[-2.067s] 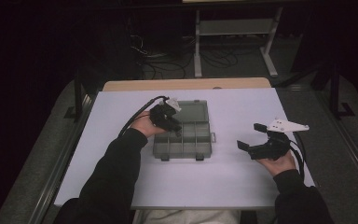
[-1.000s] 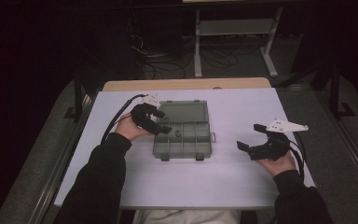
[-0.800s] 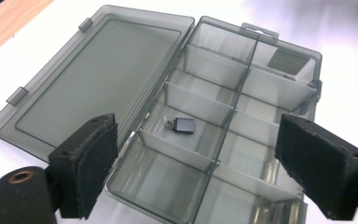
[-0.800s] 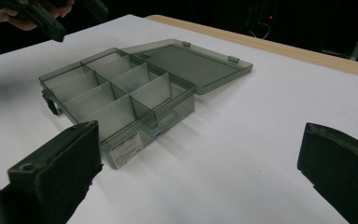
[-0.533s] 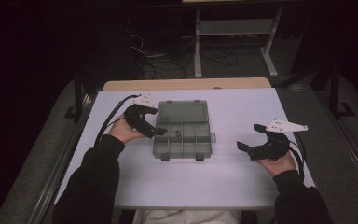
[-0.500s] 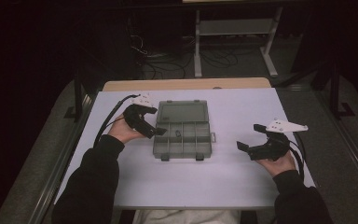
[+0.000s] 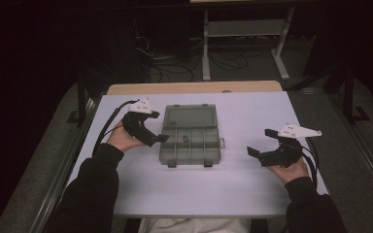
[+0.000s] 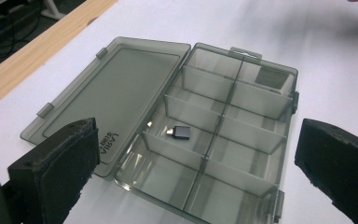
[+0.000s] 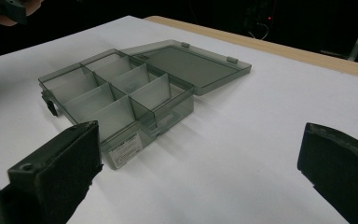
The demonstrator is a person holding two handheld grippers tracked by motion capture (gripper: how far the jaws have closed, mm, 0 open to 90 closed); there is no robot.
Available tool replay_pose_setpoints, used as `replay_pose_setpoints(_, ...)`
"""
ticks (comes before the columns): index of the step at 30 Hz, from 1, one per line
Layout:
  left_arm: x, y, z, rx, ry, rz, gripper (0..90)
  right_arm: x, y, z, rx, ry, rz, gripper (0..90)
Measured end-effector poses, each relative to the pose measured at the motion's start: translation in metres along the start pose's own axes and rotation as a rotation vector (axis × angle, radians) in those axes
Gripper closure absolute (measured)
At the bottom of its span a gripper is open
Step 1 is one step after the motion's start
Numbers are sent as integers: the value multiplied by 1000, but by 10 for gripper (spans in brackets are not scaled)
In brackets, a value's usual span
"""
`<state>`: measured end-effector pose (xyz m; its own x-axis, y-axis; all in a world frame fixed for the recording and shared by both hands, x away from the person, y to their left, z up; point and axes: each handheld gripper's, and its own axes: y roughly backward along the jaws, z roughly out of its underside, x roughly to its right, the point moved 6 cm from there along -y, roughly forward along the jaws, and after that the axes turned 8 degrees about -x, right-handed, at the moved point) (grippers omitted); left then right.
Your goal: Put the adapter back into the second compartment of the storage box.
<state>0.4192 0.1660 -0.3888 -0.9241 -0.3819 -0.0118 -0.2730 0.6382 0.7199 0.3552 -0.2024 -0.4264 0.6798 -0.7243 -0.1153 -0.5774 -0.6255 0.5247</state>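
Observation:
A smoky grey compartment box (image 7: 190,146) lies mid-table with its lid (image 7: 189,116) folded flat on the far side. A small black adapter (image 8: 179,132) rests in one middle compartment; the other compartments look bare. My left gripper (image 7: 158,127) hovers just left of the box, its jaws open and pointing at it (image 8: 193,154); they have just been opening, with nothing between them. My right gripper (image 7: 259,141) is held open to the right of the box, a hand's width off, also aimed at it (image 9: 200,158), and grips nothing.
The box sits on a white sheet (image 7: 252,184) over the table, with a wooden edge (image 7: 194,88) at the far side. Beyond are a dark floor, cables and a metal shelf frame (image 7: 245,34). Dark sleeves come in from the bottom.
My left hand has drawn back leftward from above the box to its left side, with the jaws wider apart. The right hand and the box have stayed put.

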Motion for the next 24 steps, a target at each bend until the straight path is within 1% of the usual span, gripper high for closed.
replay_pose_setpoints(2, 0, 2, 4, -1, 4, -7, 0, 0, 0, 0, 1, 1, -1, 0)
replay_pose_setpoints(9, 0, 10, 18, 19, 30, -20, 0, -1, 0, 0, 0, 1, 0, 0)
replay_pose_setpoints(12, 0, 13, 22, 38, 46, -21, 0, -1, 0, 0, -1, -1, 1, 0)
replay_pose_setpoints(17, 0, 17, 27, 50, 55, -22, 0, -1, 0, 0, -2, -2, 1, 0)
replay_pose_setpoints(19, 0, 19, 29, 65, 64, -23, 0, -1, 0, 1, -2, -2, 3, 0)
replay_pose_setpoints(24, 1, 22, 39, 89, 87, -31, 0, 0, 2, 0, 2, -4, 4, 0)
